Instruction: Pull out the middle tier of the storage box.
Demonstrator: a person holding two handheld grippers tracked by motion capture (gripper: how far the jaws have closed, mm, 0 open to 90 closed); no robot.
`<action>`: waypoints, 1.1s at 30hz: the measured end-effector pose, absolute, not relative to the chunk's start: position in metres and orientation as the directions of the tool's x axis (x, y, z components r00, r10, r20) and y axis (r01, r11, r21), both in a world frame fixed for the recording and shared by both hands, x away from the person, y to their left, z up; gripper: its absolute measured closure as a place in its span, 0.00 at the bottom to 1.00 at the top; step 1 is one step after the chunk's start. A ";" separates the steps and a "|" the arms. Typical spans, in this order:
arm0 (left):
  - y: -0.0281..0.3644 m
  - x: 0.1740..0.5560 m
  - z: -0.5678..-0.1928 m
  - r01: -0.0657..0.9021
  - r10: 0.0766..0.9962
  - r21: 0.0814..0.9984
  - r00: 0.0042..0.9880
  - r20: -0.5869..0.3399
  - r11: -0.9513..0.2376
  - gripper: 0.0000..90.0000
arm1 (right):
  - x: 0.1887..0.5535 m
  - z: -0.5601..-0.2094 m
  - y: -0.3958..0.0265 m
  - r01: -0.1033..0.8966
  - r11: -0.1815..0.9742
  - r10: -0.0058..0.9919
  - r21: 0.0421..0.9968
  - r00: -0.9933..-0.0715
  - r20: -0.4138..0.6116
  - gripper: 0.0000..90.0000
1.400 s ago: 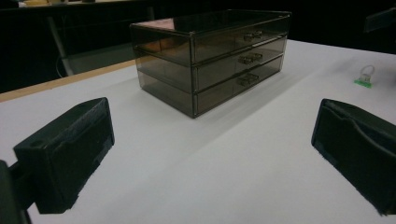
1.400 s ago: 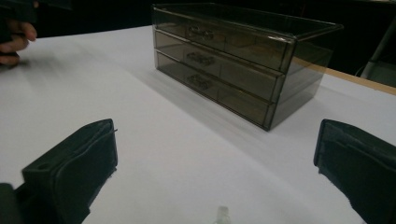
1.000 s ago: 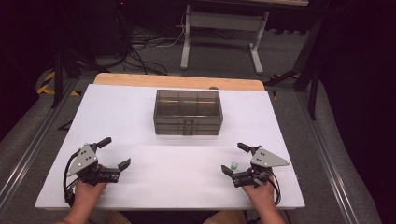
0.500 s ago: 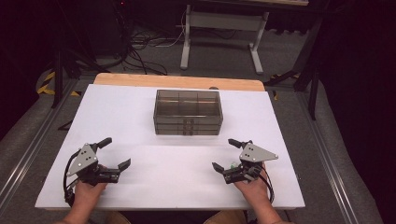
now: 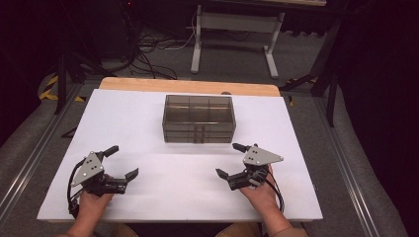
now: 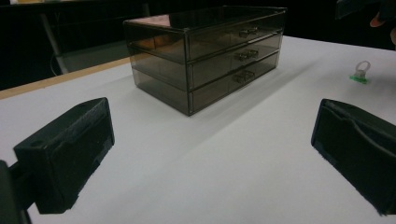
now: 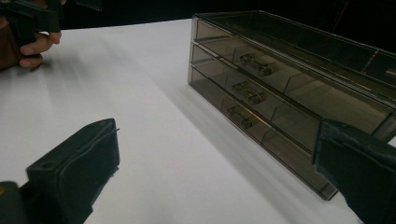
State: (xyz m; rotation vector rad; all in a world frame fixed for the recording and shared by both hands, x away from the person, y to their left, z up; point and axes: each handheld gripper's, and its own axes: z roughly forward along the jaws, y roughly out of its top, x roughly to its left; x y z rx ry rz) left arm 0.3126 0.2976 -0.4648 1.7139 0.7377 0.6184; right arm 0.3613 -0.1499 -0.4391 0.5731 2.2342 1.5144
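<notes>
A smoky see-through chest [image 5: 198, 119] with three shut drawers stands at the middle back of the white table [image 5: 148, 128]. My left gripper [image 5: 123, 162] rests at the front left, jaws wide apart, nothing between them. Front right, my right gripper [image 5: 230, 160] is open too and points left toward the chest's front. From the left gripper [image 6: 215, 140] view I see the chest [image 6: 210, 56] and a small green piece with a pale ring [image 6: 360, 73] lying on the table to its right. Past the right gripper [image 7: 219, 163], the drawer fronts [image 7: 252, 93] run close by.
The table's wooden back edge [image 5: 188, 86] lies behind the chest. Beyond it are a dark floor, cables and a white stand [image 5: 232, 34]. The other hand [image 7: 28, 42] shows far off in the right gripper view.
My right gripper has moved left and a little forward, turning toward the chest, and now covers the small green piece in the high view. The left gripper has stayed put.
</notes>
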 end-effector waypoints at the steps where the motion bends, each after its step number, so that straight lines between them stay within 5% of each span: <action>1: 0.298 0.313 -0.465 0.162 0.743 0.967 0.668 0.038 -0.195 0.00 | 0.363 -0.439 -0.148 0.114 0.342 0.525 0.933 -0.846 -0.089 0.02; 33: 0.298 0.313 -0.465 0.161 0.740 0.968 0.672 0.035 -0.192 0.00 | 0.385 -0.431 -0.105 0.060 0.468 0.478 0.882 -0.856 -0.195 0.13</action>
